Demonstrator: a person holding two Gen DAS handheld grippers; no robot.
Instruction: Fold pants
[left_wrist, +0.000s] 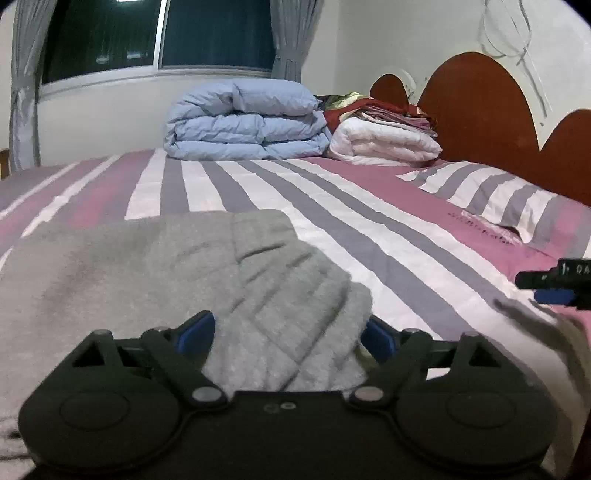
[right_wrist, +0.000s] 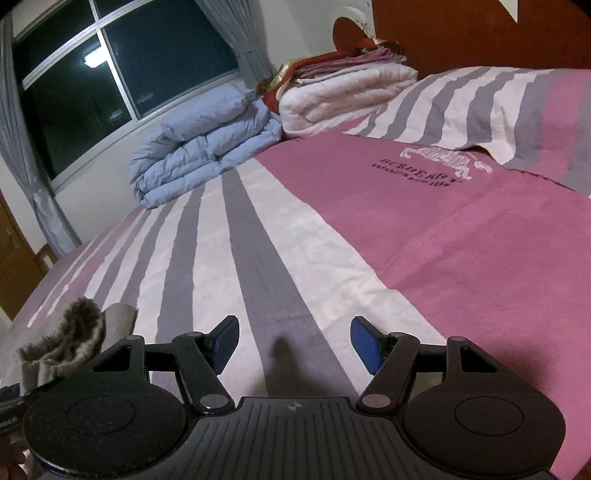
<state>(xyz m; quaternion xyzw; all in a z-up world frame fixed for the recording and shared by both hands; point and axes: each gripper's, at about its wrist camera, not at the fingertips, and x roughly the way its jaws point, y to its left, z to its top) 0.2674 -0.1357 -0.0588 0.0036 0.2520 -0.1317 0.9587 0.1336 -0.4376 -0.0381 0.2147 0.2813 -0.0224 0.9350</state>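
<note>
Grey pants (left_wrist: 147, 266) lie on the striped bed sheet (left_wrist: 332, 206) in the left wrist view. A bunched fold of them sits between the blue pads of my left gripper (left_wrist: 288, 334), whose jaws stand wide apart around the cloth without pressing it. A grey cuff of the pants (right_wrist: 70, 339) shows at the lower left of the right wrist view. My right gripper (right_wrist: 293, 343) is open and empty just above the sheet (right_wrist: 258, 240), to the right of the pants. Its black tip also shows in the left wrist view (left_wrist: 554, 282).
A folded blue duvet (left_wrist: 243, 122), a white quilt (left_wrist: 384, 142) and red folded cloths are stacked at the far side of the bed. A striped pillow (left_wrist: 491, 192) lies by the brown headboard (left_wrist: 476, 107). A window with grey curtains is behind.
</note>
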